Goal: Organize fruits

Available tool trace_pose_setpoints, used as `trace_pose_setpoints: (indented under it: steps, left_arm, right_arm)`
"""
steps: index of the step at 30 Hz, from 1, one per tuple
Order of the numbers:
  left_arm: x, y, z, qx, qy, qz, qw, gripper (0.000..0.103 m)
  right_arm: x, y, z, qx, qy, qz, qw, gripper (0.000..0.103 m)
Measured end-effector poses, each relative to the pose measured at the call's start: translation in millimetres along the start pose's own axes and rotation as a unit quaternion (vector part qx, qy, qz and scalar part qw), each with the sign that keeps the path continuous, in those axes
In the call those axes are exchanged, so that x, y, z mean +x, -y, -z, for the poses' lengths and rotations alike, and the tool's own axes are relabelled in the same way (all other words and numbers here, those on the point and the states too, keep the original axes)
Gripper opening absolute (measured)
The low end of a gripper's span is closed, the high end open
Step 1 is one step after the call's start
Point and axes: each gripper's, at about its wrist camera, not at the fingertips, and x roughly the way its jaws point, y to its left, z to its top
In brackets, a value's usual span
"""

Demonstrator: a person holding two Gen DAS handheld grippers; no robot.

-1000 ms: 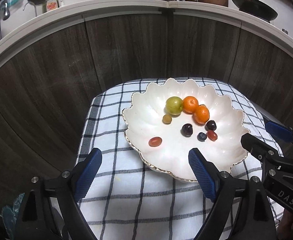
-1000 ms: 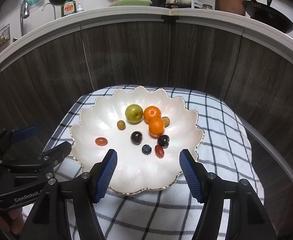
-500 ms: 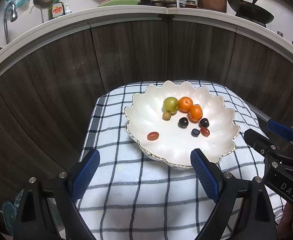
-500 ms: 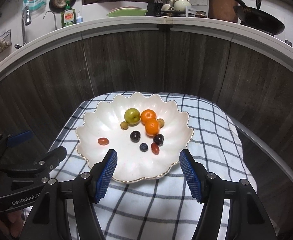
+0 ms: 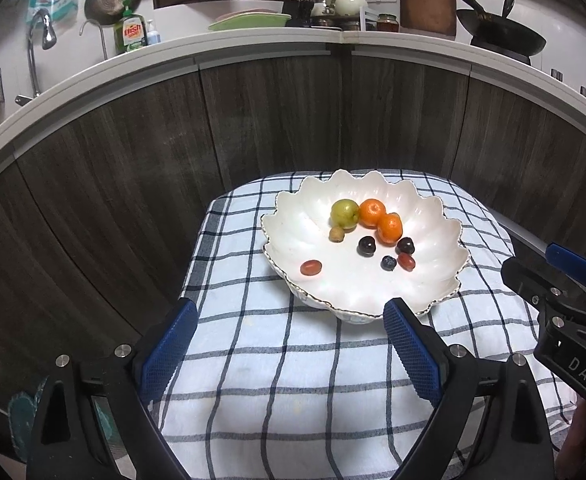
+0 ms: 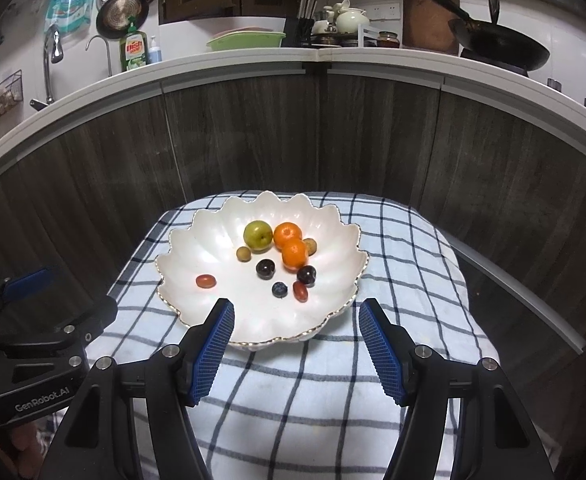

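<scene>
Fruits sit loose in a white scalloped bowl (image 6: 197, 256) on a blue-checked cloth (image 6: 405, 264) over a small table, in front of dark wood cabinet fronts (image 6: 253, 140). Contents: green fruit (image 6: 257, 234) at the back, touching or just beside two oranges (image 6: 291, 247); a small tan fruit (image 6: 243, 254) near the green one and another (image 6: 311, 246) half hidden behind the oranges; two dark plums (image 6: 265, 269); a blueberry (image 6: 279, 289) just beside a red cherry tomato (image 6: 300, 291); a second cherry tomato (image 6: 205, 281) apart on the left side of the bowl. Left gripper (image 5: 289, 344) is held over the cloth short of the bowl rim, jaws spread wide, nothing between them. Right gripper (image 6: 296, 346) likewise, jaws apart and empty, tips near the front rim. Neither touches the bowl or any fruit.
</scene>
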Motion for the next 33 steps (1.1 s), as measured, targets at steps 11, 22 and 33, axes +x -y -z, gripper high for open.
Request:
trace_pose_setpoints:
  steps: [11, 22, 33]
  left_arm:
    - [-26, 7, 15, -0.002, 0.017, -0.010, 0.9998, 0.101]
    - [-56, 8, 29, -0.013, 0.036, -0.012, 0.9992, 0.102]
    - [-77, 3, 49, -0.030, 0.044, -0.020, 0.9984, 0.102]
  right_arm:
    - [-36, 11, 17, 0.015, 0.024, 0.025, 0.999, 0.079]
    - [-67, 15, 35, 0.016, 0.038, 0.033, 0.999, 0.079]
    - [-87, 19, 53, 0.020, 0.043, 0.042, 0.998, 0.079]
